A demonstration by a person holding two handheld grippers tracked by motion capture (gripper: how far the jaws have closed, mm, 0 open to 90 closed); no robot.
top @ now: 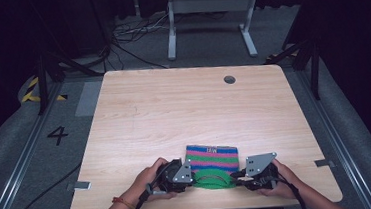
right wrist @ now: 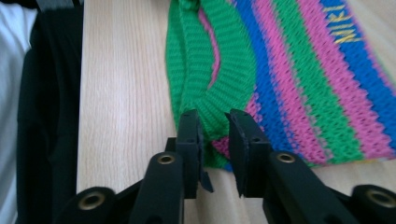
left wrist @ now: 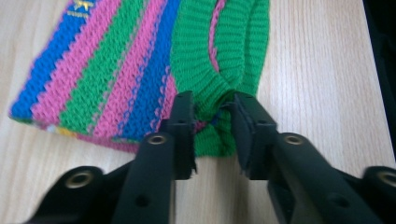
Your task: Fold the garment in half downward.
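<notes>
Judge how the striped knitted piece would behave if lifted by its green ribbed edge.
The striped knitted piece is soft yarn lying flat, so it would probably droop and fold rather than hold shape. Its green ribbed edge already bunches between the left gripper jaws, suggesting stretch. The rough knit should resist slipping; it looks light.

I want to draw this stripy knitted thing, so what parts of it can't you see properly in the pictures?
- The yellow lettering on the knitted piece: cut off by the top edge in the right gripper view, too small in the high view.
- Its green ribbed band: the ends lie behind the jaws of the left hand-held gripper and the right hand-held gripper.
- Its underside: against the table.
</notes>
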